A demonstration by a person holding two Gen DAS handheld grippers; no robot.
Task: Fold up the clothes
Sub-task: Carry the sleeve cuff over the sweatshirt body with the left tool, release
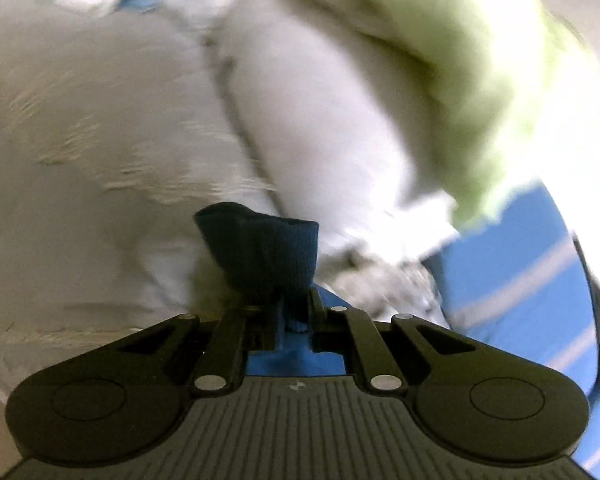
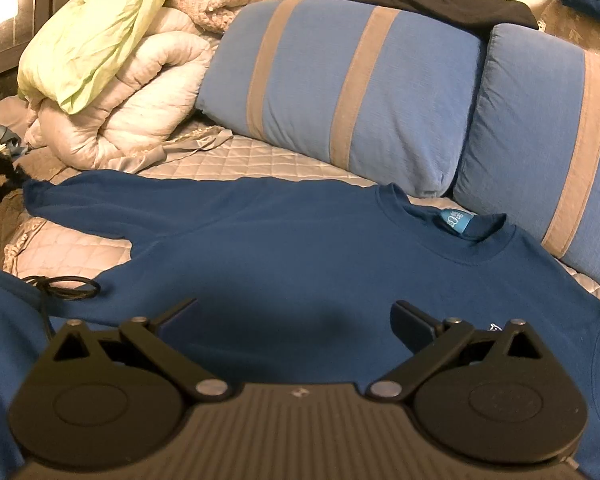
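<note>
The left gripper (image 1: 276, 300) has its fingers clamped on a dark blue ribbed cuff (image 1: 260, 256); everything beyond is motion-blurred. The right gripper (image 2: 296, 316) hovers, fingers apart and empty, over the blue sweatshirt (image 2: 284, 248) spread flat on the bed (image 2: 260, 160), its right edge cut off. Striped pillows (image 2: 360, 92) lie beyond.

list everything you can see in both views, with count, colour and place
sweatshirt: 1, blue, spread flat on the bed, collar toward the pillows
cuff: 1, dark blue ribbed, pinched in the left tongs
pillows: 2, blue with beige stripes, behind the sweatshirt
comforter: 1, white, rolled at back left
sheet: 1, pale green, on the comforter
dark garment: 1, black, atop the pillows
cable: 1, black, by the sleeve
left tongs: shut
right tongs: open, over the sweatshirt
</note>
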